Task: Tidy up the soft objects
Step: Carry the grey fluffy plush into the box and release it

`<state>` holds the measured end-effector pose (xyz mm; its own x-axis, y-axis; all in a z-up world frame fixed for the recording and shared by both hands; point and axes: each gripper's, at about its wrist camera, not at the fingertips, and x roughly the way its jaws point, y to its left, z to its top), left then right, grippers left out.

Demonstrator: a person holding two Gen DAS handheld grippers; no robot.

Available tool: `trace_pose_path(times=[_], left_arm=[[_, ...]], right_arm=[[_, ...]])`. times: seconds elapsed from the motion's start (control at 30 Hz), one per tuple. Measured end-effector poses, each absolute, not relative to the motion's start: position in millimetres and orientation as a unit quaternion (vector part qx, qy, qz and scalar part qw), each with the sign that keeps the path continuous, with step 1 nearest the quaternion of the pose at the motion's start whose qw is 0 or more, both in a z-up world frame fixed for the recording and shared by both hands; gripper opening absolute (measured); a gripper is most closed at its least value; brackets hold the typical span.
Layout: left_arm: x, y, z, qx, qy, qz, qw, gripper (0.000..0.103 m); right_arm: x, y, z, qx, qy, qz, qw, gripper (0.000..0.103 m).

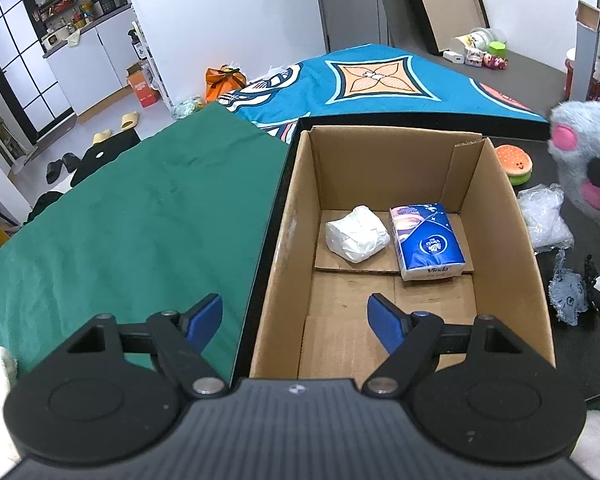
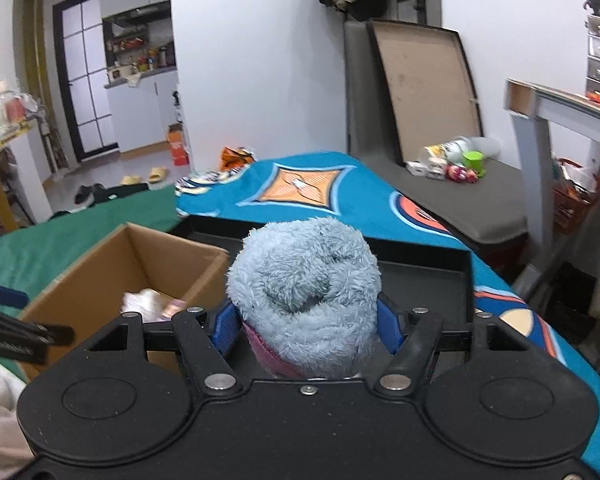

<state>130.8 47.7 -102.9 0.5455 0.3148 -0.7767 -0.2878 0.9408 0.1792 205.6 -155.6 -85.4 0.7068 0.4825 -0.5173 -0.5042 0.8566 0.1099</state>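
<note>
An open cardboard box (image 1: 496,208) stands on a black tray; it also shows in the right wrist view (image 2: 80,268). Inside lie a white soft bundle (image 1: 356,238) and a blue tissue pack (image 1: 428,240). My left gripper (image 1: 296,324) is open and empty over the box's near left wall. My right gripper (image 2: 306,330) is shut on a fluffy blue plush paw (image 2: 304,280), held in the air to the right of the box. The plush also shows at the right edge of the left wrist view (image 1: 584,160), with pink pads.
On the black tray (image 2: 428,280) right of the box lie a burger toy (image 1: 514,164), a clear plastic bag (image 1: 546,216), a blue knit piece (image 1: 566,294) and a black-white item (image 1: 598,292). A green cloth (image 1: 132,220) lies left, a blue patterned cloth (image 1: 380,80) behind.
</note>
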Motion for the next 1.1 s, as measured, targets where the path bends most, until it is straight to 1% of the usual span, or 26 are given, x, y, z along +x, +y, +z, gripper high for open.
trace_pose_path(times=[0.17,0.37,0.47,0.53,0.57,0.63,0.67,0.73,0.77,0.83,0.87,0.93,1.1], left_arm=[[125.6,51.6,-101.4,0.007,0.438,0.162,0.884,0.078],[119.7,56.9,-99.5,-0.014,0.429,0.144,0.892,0.074],[116.9,60.4,-101.8,-0.021,0.428,0.135,0.893,0.067],[115.7,62.6,-104.3,-0.023,0.431,0.131,0.892,0.06],[115.0,64.2,-105.9,-0.026,0.434,0.13,0.891,0.058],[113.5,67.5,-108.5,-0.033,0.437,0.128,0.89,0.05],[112.8,69.2,-110.0,-0.037,0.439,0.127,0.889,0.048],[112.0,72.5,-112.6,-0.044,0.442,0.125,0.887,0.039],[111.7,74.2,-114.0,-0.047,0.444,0.123,0.886,0.037],[110.2,77.0,-116.6,-0.052,0.448,0.121,0.884,0.026],[109.3,79.1,-117.3,-0.055,0.449,0.123,0.883,0.024],[107.4,84.2,-116.2,-0.06,0.447,0.129,0.883,0.011],[105.6,88.8,-113.4,-0.065,0.45,0.121,0.883,0.01]], right_arm=[[198.7,-139.4,-74.5,-0.004,0.275,0.288,0.917,0.066],[188.7,-118.7,-61.0,-0.009,0.262,0.311,0.913,0.066],[182.5,-105.7,-57.1,-0.016,0.258,0.324,0.91,0.066],[179.0,-98.2,-56.5,-0.019,0.258,0.332,0.907,0.066],[177.6,-94.5,-56.9,-0.021,0.26,0.337,0.905,0.066],[175.8,-87.1,-58.6,-0.026,0.264,0.343,0.901,0.066],[175.0,-83.7,-59.4,-0.028,0.266,0.345,0.9,0.066],[173.5,-78.0,-60.5,-0.032,0.27,0.35,0.896,0.066],[172.4,-74.7,-61.0,-0.035,0.27,0.352,0.895,0.066],[172.6,-67.7,-61.9,-0.04,0.271,0.357,0.893,0.066],[172.2,-65.0,-62.5,-0.04,0.272,0.358,0.892,0.066],[171.4,-60.0,-62.9,-0.038,0.273,0.359,0.892,0.066],[173.2,-50.3,-65.5,-0.026,0.275,0.363,0.89,0.066]])
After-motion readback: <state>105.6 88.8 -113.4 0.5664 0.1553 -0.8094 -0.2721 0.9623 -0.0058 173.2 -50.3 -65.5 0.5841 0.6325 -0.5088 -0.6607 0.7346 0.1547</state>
